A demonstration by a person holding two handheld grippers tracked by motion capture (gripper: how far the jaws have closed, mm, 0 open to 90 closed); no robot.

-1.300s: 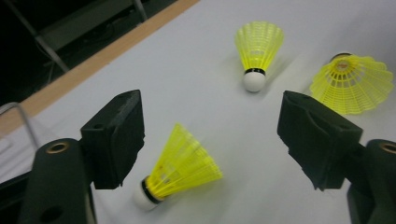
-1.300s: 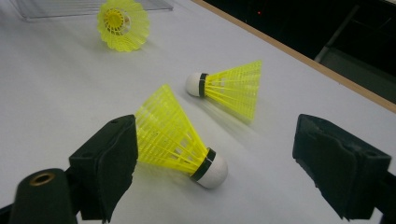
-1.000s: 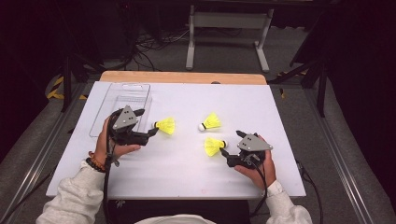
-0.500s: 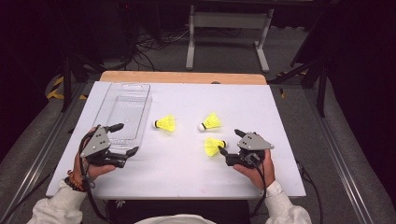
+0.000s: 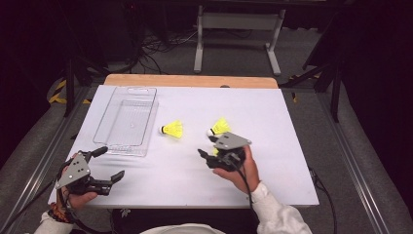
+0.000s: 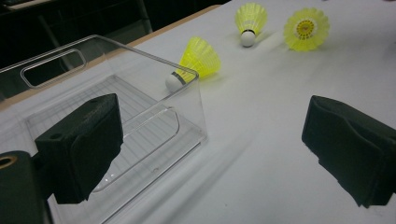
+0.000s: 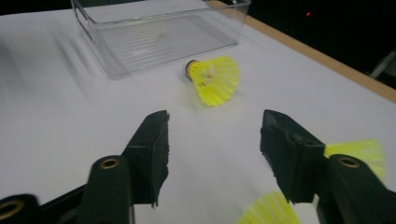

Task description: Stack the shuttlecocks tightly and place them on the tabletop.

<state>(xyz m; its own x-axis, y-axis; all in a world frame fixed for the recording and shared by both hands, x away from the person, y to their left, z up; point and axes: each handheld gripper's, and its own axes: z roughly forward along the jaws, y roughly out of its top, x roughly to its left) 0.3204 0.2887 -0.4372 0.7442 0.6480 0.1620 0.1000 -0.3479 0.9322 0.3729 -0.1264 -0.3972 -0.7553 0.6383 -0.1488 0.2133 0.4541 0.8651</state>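
Two tongs are at work, one in each hand. Left tongs (image 5: 108,164) hang near the front left corner of the counter, and their jaws have just been opening; they stand wide with nothing between them. Right tongs (image 5: 205,157) sit over the middle of the counter, and their jaws have just been closing; they stand half apart, and in the right gripper view no thing is between the pads.

Biggest is the white counter (image 5: 282,122), with a strip of light wood along its far edge. Next is one clear plastic box (image 5: 127,119), long and open on top, lying on the left side of the counter.

Smallest are three yellow shuttlecocks with round white tips. One shuttlecock (image 5: 173,129) lies on its side just right of the box, its tip pointing at the box. A second shuttlecock (image 5: 219,126) lies farther right, just behind the right tongs. The third shuttlecock (image 7: 268,211) is close under the right tongs; it looks blurry there.

Around the counter is a dark room with a grey floor and black cables.
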